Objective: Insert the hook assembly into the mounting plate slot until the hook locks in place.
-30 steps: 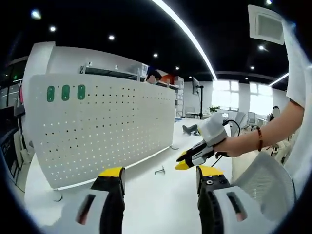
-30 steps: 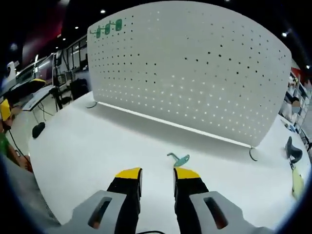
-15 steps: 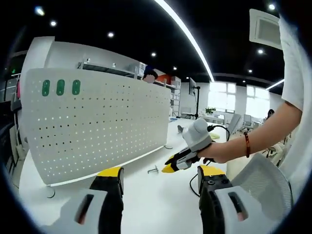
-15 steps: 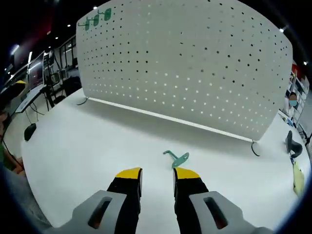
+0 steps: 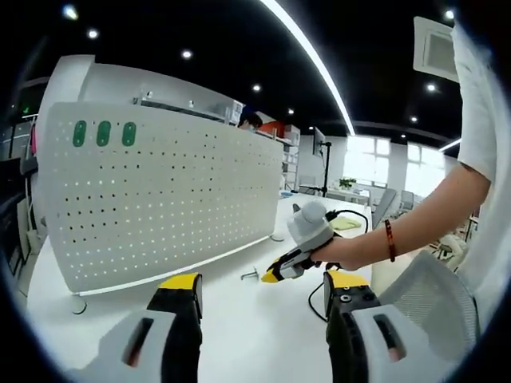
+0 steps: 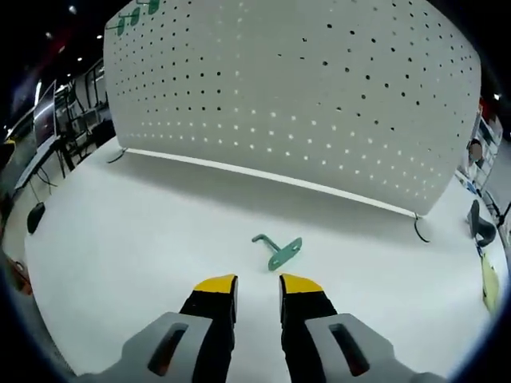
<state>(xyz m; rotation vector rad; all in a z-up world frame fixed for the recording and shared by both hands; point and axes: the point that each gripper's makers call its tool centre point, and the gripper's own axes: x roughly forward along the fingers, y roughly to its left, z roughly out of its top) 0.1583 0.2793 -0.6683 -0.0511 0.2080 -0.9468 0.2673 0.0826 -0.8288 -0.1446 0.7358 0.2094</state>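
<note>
On the white surface [image 6: 120, 255] before the pegboard [image 6: 319, 96], my right gripper [image 6: 257, 285], jaws parted and empty, hovers near the green hook [image 6: 277, 250], next to close on it.

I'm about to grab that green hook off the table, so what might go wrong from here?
1. The green hook lies flat on the white table, just ahead of the open right hand-held gripper; closing on so low a part may make it slip or skid away.
2. The pegboard stands close behind it, so a pushed hook could slide toward its base.
3. The hook's small plate end may be gripped crooked, complicating insertion.
</note>
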